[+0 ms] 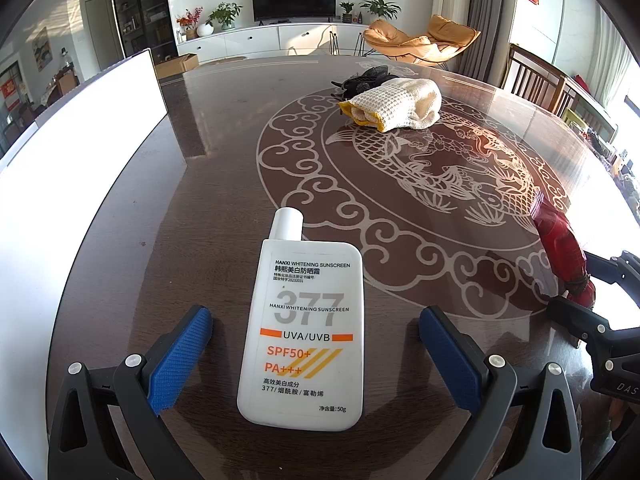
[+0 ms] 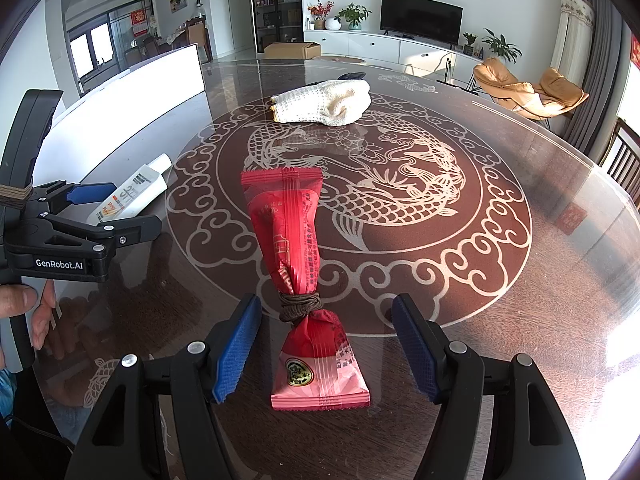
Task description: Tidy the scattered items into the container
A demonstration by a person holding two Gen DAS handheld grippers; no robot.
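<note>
A white sunscreen bottle (image 1: 304, 320) lies flat on the dark table, cap pointing away. My left gripper (image 1: 316, 344) is open around it, with a gap between each blue pad and the bottle. In the right wrist view a red snack packet (image 2: 296, 272), tied with brown cord, lies lengthwise between the pads of my right gripper (image 2: 326, 344), which is open and clear of it on both sides. The white container (image 1: 80, 152) stands along the table's left edge. A folded cream towel (image 1: 396, 104) rests at the far middle, with a black hair clip (image 1: 364, 78) behind it.
The round table has a glossy top with a pale fish pattern (image 2: 360, 184). A hand (image 2: 28, 300) holds the left gripper (image 2: 124, 208) at the left of the right wrist view. Wooden chairs (image 1: 536, 76) stand at the far right edge. Bare tabletop lies between bottle and towel.
</note>
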